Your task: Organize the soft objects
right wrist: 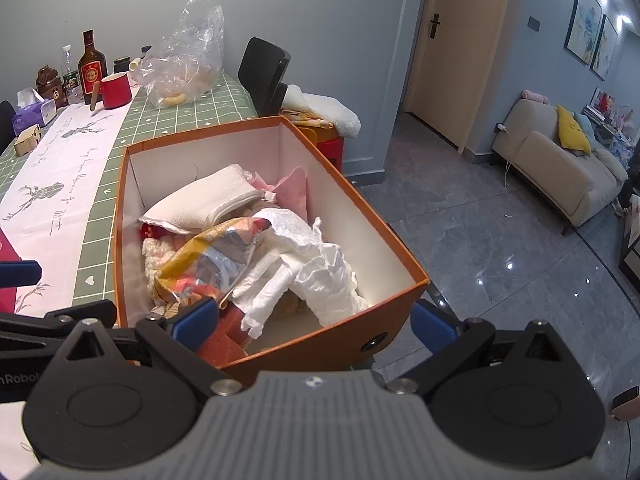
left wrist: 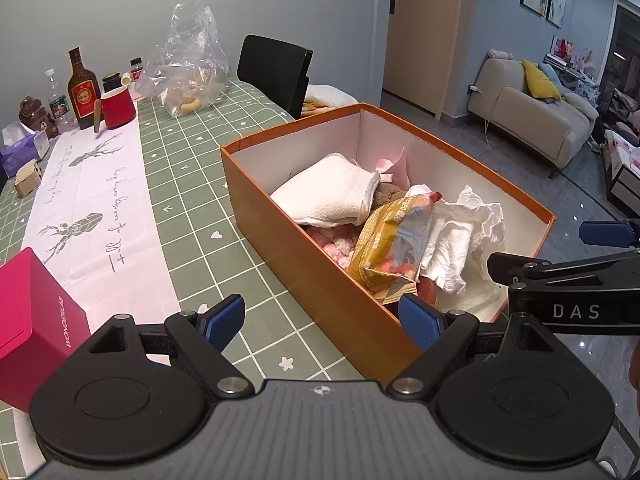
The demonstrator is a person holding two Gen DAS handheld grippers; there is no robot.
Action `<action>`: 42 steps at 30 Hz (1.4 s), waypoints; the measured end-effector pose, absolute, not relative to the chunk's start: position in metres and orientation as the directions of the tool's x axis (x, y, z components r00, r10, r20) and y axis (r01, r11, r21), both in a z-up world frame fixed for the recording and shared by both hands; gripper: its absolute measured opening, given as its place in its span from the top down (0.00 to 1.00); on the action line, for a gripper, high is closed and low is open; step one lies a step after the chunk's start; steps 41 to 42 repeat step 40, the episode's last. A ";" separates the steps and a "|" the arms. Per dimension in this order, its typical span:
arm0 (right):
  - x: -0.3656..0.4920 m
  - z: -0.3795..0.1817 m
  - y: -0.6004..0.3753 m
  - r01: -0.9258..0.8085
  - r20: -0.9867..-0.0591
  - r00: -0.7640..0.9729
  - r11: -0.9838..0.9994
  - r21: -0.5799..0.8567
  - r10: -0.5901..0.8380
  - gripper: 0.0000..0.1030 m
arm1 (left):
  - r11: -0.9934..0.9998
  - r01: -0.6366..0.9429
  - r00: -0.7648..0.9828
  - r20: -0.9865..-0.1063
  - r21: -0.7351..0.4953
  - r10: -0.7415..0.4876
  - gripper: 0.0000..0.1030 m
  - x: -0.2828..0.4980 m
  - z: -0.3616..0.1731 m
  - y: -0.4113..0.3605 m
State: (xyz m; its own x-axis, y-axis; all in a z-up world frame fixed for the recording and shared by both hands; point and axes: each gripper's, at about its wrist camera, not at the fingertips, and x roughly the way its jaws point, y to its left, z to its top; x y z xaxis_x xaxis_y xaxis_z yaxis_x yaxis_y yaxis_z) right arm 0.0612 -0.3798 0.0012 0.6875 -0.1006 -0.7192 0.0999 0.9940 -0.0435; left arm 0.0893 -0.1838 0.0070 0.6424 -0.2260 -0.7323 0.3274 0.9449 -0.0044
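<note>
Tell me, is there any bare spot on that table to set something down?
Yes: the green checked cloth between the orange box and the white runner is bare. The far end is crowded with a bottle, red mug and plastic bag. The box itself is nearly full.

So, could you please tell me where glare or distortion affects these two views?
Left wrist: fisheye bends the orange box; small ceiling-light spots on the glossy floor. Right wrist: brighter reflections on that floor, ceiling lights flare top right; both stay sharp.
</note>
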 end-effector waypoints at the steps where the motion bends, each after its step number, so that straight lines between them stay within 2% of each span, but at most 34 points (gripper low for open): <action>1: 0.061 0.001 -0.380 0.100 -0.719 0.687 0.994 -0.043 -0.101 0.03 | 0.945 0.327 0.643 -0.732 -0.005 -0.226 0.01 0.089 0.007 -0.184; 35: 0.062 0.003 -0.381 0.107 -0.715 0.692 0.994 -0.028 -0.095 0.03 | 0.937 0.349 0.659 -0.716 0.017 -0.232 0.01 0.085 0.006 -0.187; 42: 0.062 0.002 -0.382 0.107 -0.714 0.693 0.994 -0.030 -0.097 0.03 | 0.929 0.370 0.667 -0.693 -0.011 -0.274 0.01 0.081 0.008 -0.186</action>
